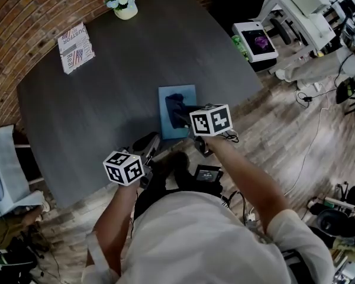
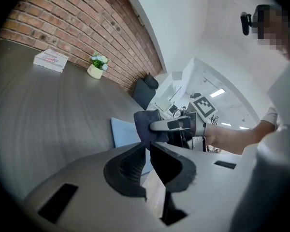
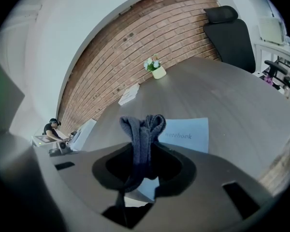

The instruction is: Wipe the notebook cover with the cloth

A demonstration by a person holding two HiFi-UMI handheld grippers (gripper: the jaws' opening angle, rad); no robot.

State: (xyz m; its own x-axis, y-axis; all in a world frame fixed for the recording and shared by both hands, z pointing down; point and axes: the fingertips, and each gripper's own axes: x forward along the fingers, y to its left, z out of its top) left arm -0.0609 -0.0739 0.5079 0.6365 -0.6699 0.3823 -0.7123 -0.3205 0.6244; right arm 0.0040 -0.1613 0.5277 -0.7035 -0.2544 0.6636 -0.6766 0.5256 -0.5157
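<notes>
Both jaws of the right gripper (image 3: 144,154) are clamping the soft, limp cloth (image 3: 142,127) by its bunched fold, over the notebook (image 3: 189,134). The thin notebook is probably going to slide unless braced. The left gripper (image 2: 147,151) is sitting closed and empty near the notebook.

You are working in an office or lab workroom. A dark grey meeting table (image 1: 106,87) stands against a brick wall (image 1: 23,16), with a black office chair (image 3: 229,30) at its far end. White desks (image 1: 302,10) carry equipment, and cables (image 1: 309,97) trail across the wooden floor (image 1: 266,114).
</notes>
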